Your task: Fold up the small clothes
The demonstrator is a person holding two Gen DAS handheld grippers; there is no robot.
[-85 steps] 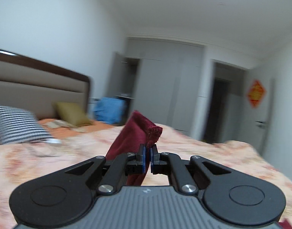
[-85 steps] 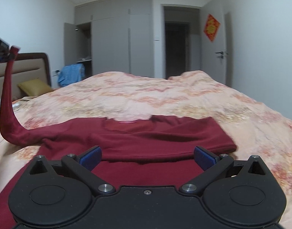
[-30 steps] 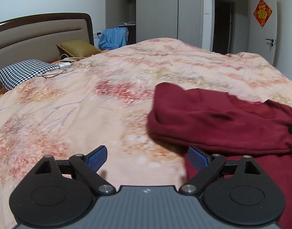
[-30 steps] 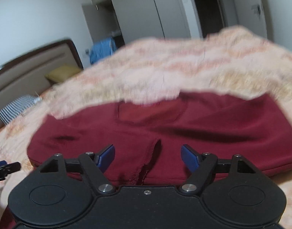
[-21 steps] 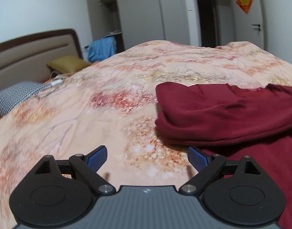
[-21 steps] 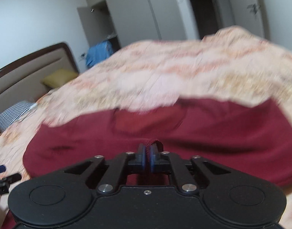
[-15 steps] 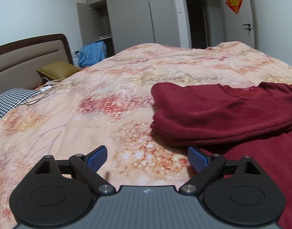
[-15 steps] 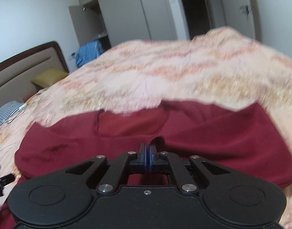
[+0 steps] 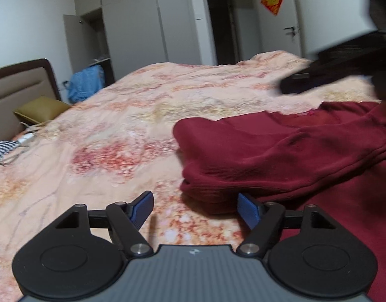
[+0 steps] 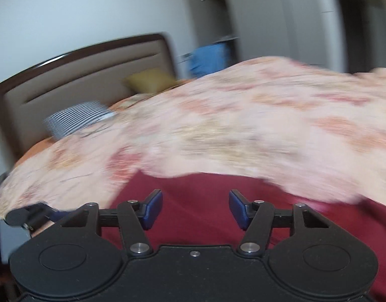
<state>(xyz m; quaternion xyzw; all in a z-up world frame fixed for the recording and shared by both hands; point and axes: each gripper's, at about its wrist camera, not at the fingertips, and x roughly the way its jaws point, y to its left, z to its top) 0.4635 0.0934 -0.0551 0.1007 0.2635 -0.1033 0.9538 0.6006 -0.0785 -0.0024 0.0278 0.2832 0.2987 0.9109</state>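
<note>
Left gripper (image 9: pixel 195 207) has its jaws spread wide with nothing in them, hovering over the floral bedspread (image 9: pixel 117 138) just left of the dark red top (image 9: pixel 281 151). That top lies partly folded on the bed's near right side. Right gripper (image 10: pixel 195 210) is spread too, empty, right above the red fabric.

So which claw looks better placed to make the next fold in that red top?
Probably the left claw: it is open, right beside the folded edge of the red top. The right claw, also open, hovers over the top's middle in a blurred view.
</note>
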